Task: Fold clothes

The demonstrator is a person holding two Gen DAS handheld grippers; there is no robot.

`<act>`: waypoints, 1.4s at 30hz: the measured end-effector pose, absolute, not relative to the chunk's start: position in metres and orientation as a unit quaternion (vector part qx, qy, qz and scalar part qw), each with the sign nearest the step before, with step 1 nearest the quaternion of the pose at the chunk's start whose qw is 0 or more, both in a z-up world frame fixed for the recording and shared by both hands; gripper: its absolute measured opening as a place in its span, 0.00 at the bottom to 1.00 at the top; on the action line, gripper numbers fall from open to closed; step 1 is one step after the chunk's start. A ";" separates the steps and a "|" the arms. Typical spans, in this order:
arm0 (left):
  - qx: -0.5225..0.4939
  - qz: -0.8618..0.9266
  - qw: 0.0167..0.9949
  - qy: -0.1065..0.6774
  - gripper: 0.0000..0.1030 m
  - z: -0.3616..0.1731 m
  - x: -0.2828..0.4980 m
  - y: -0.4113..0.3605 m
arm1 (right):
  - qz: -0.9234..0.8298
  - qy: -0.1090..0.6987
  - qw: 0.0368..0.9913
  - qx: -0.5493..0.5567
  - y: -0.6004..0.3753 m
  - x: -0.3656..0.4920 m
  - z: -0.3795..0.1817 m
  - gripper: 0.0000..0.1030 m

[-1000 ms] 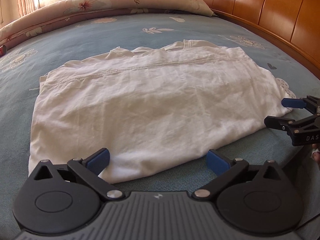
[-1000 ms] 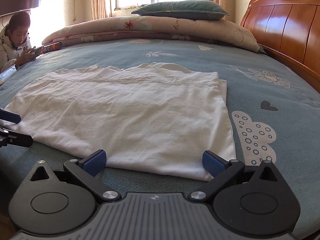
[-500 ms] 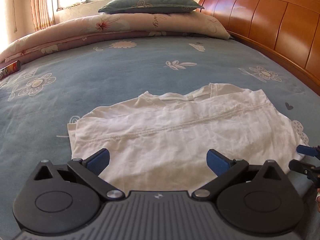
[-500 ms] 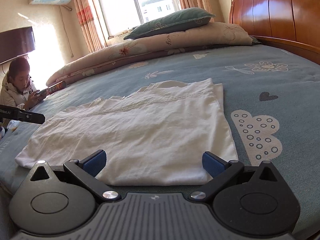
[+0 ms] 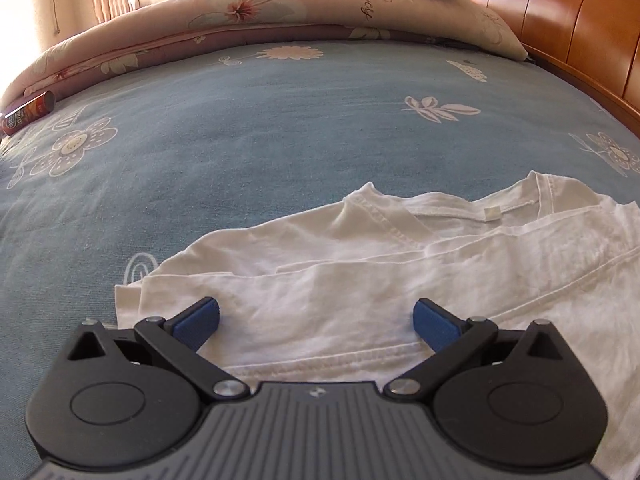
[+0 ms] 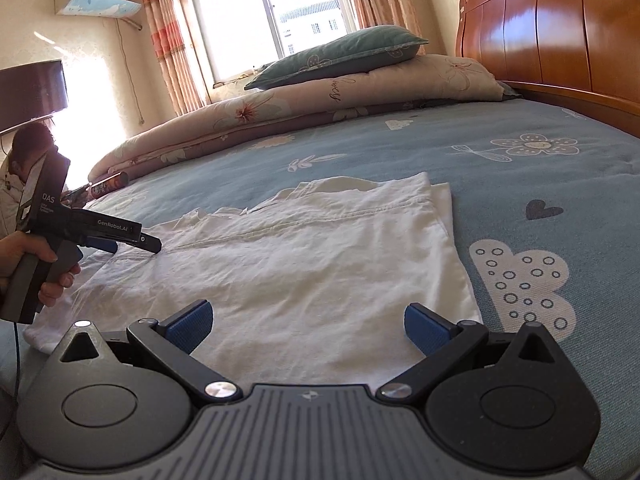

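Lying across the lower half of both views, the white T-shirt [image 5: 420, 280] sits partly folded on the blue bedspread [image 5: 240, 140]: its hem is drawn up over the body, with a doubled edge along the right side in the right wrist view and the collar showing at the far edge. Both grippers are spread wide and hold nothing. The left gripper [image 5: 316, 320] hangs over the shirt's left end, and the right gripper [image 6: 306, 322] over the near edge, lower centre of its frame. The left gripper [image 6: 132, 242] also shows at the left of the right wrist view, held in a hand [image 6: 24, 264].

The risks, as a judgement: thin cotton on a soft, yielding bed may bunch under a pinch, so a finger could catch only the top layer and peel the fold apart, or snag the bedspread with it. Uneven lifting by the two grippers would skew the edges.

The bedspread carries pale flowers and a heart. A rolled quilt [image 6: 320, 104] with a green pillow [image 6: 340, 54] on top lies along the upper frame, a wooden headboard [image 6: 560, 28] at upper right, a window with striped curtains at top centre, and a can [image 5: 28, 114] at the left edge. A seated person [image 6: 20, 168] is at far left.
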State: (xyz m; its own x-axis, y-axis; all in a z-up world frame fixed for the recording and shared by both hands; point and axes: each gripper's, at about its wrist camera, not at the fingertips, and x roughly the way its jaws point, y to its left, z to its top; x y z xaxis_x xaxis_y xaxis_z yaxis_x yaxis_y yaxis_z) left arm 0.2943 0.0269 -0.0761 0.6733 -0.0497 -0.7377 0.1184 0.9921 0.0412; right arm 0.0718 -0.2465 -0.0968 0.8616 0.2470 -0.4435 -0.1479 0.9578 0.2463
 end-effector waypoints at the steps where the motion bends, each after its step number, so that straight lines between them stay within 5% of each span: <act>1: 0.038 -0.047 0.916 0.396 0.99 -0.070 0.293 0.024 | 0.105 0.240 0.960 0.096 -0.244 0.072 -0.096 1.00; 12: 0.043 -0.254 0.891 0.374 0.99 -0.081 0.250 -0.073 | 0.107 0.232 0.966 0.042 -0.231 0.068 -0.096 1.00; 42: 0.067 -0.278 0.881 0.377 0.99 -0.056 0.255 -0.151 | 0.070 0.254 0.963 0.056 -0.250 0.067 -0.104 1.00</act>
